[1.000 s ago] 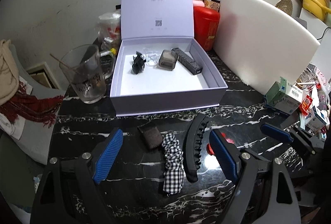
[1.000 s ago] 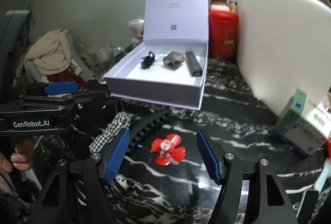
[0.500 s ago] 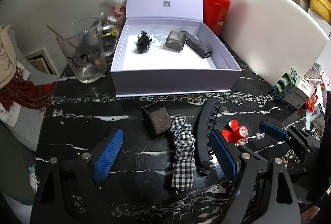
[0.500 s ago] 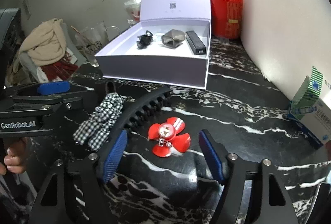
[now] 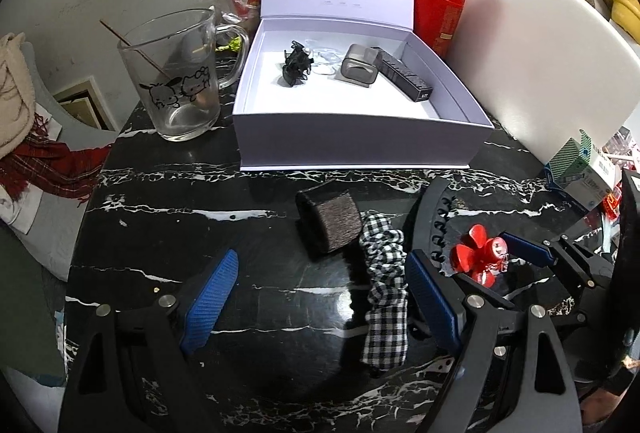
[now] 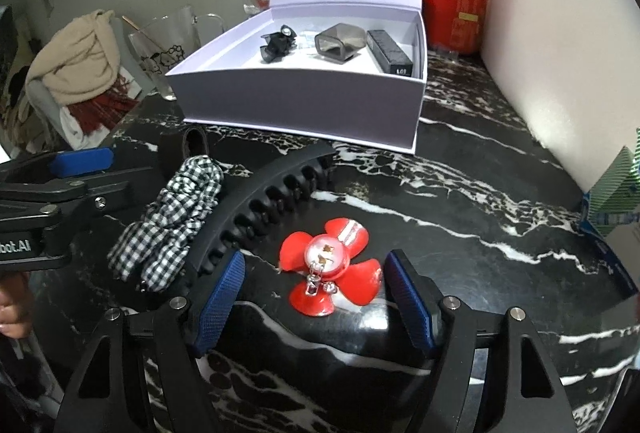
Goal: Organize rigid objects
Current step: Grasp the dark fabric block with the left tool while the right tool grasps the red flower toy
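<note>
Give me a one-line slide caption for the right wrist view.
Open right gripper straddles a red flower clip on black marble, beside a black comb clip, before an open lavender box.

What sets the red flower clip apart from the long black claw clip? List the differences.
The red flower clip is glossy red with rounded petals around a clear centre; the black claw clip is matte black. The flower clip is compact and round; the claw clip is long, curved and toothed. The flower clip lies between the right gripper's open jaws; the claw clip lies outside them. Both rest on the black marble table.

You get dim indoor light, glare on the glossy black marble tabletop just ahead of your claws, sharp centre, fisheye bending, dark vignetted corners.
</note>
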`<action>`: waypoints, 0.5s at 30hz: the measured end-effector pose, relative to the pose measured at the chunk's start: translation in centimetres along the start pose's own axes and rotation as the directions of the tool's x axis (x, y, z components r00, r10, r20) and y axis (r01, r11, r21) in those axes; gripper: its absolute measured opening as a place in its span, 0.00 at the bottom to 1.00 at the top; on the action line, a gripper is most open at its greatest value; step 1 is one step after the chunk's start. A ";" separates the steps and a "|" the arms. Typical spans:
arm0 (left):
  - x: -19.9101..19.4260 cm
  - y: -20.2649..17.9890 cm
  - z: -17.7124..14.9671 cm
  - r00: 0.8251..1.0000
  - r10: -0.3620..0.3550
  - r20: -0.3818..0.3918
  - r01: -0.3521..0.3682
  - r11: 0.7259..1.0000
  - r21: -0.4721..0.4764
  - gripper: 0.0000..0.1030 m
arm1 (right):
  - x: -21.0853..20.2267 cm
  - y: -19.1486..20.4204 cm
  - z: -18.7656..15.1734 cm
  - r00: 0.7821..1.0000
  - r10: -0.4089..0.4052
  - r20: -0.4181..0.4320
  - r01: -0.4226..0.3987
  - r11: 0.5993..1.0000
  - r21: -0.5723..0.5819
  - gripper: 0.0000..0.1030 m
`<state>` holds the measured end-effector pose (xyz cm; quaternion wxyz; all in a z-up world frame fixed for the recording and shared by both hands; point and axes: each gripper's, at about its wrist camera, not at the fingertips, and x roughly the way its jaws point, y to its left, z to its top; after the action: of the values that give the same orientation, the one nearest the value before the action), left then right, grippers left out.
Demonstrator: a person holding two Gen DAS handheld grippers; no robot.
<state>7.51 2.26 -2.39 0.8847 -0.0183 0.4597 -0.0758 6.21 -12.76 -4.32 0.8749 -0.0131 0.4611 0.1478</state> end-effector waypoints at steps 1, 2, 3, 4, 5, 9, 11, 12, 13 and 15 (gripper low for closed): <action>0.0 0.1 0.0 1.000 -0.003 0.000 0.003 1.000 -0.001 0.83 | 0.1 0.2 0.0 1.000 -0.019 -0.001 0.019 1.000 -0.014 0.67; 0.1 0.1 -0.1 1.000 -0.005 0.000 0.005 1.000 -0.001 0.83 | 0.1 0.3 0.0 0.999 -0.034 0.000 0.034 0.999 -0.025 0.56; 0.1 0.1 -0.1 1.000 -0.005 0.000 0.005 1.000 -0.002 0.83 | 0.1 0.5 0.0 0.999 -0.048 0.004 0.048 0.998 -0.036 0.51; 0.1 0.2 -0.1 1.000 -0.005 0.000 0.005 1.000 -0.003 0.83 | 0.1 0.6 0.0 0.998 -0.067 0.009 0.068 0.996 -0.049 0.50; 0.1 0.2 -0.2 1.000 -0.006 0.000 0.006 1.000 -0.002 0.83 | 0.1 0.6 -0.1 0.997 -0.070 0.013 0.070 0.996 -0.057 0.50; 0.3 0.0 -0.3 1.000 -0.020 -0.005 0.020 1.000 -0.005 0.83 | -0.1 0.2 -0.2 0.999 -0.043 0.020 0.044 0.998 -0.036 0.49; 0.3 -0.1 -0.4 1.000 -0.028 -0.006 0.027 1.000 -0.005 0.83 | -0.3 -0.4 -0.2 1.000 -0.010 0.022 0.010 1.000 -0.002 0.49; 0.4 -0.2 -0.4 1.000 -0.029 -0.007 0.029 1.000 -0.004 0.83 | -0.4 -0.6 -0.3 1.000 0.003 0.024 -0.003 1.000 0.011 0.49; 0.5 -0.3 -0.4 0.999 -0.031 -0.006 0.031 1.000 -0.003 0.83 | -0.5 -0.8 -0.3 1.000 0.010 0.024 -0.011 1.000 0.022 0.49; 0.6 -0.5 -0.5 0.999 -0.033 -0.006 0.033 0.999 -0.003 0.83 | -0.7 -1.1 -0.5 1.000 0.008 0.023 -0.009 0.999 0.032 0.49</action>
<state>7.40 1.75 -3.07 0.8819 -0.0268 0.4619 -0.0900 5.71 -14.04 -4.20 0.8795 0.0045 0.4534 0.1444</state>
